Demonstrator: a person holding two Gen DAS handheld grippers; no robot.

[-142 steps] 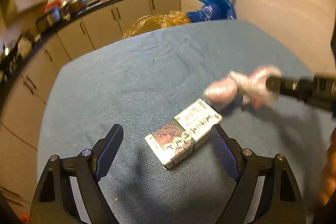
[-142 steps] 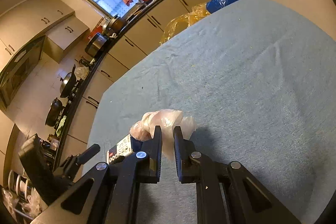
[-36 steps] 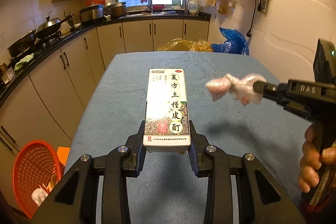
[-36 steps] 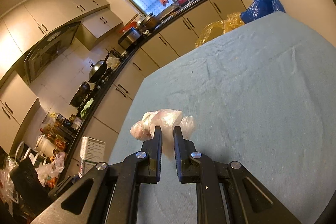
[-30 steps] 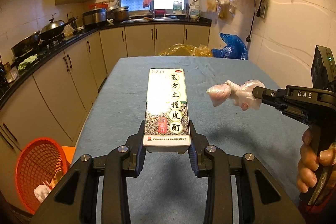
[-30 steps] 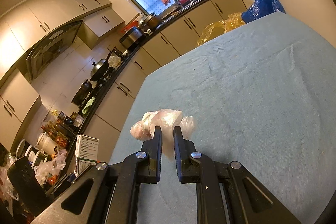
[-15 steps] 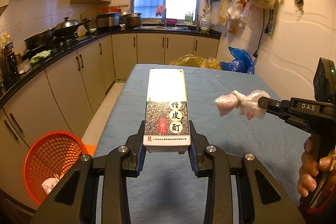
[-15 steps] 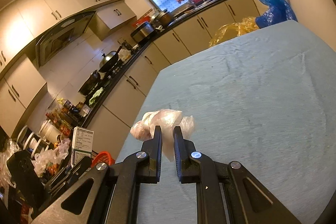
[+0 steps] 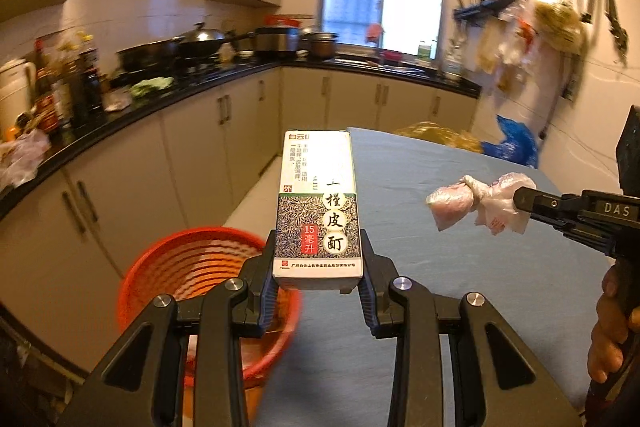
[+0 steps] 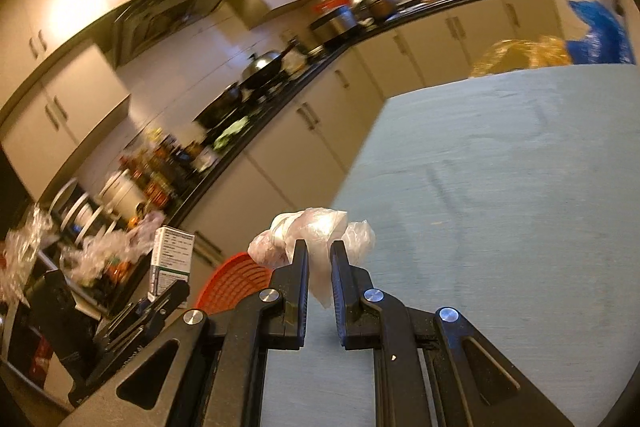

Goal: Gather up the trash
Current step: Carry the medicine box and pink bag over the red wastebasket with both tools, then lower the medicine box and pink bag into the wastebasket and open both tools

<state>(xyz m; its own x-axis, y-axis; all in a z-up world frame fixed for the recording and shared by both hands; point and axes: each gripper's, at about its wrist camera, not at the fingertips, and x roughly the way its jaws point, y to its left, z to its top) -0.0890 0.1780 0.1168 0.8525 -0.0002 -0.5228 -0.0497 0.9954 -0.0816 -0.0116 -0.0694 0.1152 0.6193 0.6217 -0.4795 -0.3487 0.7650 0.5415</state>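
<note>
The surface (image 9: 460, 267) wears a blue-grey cloth, creased here and there, and its top lies bare in both views. At its far edge a crumpled yellow bag (image 9: 436, 137) and a blue bag (image 9: 514, 145) show; whether they rest on it or behind it cannot be told. On the floor (image 9: 256, 211) beside its left edge stands an orange basket (image 9: 192, 267), near the cabinets.
</note>
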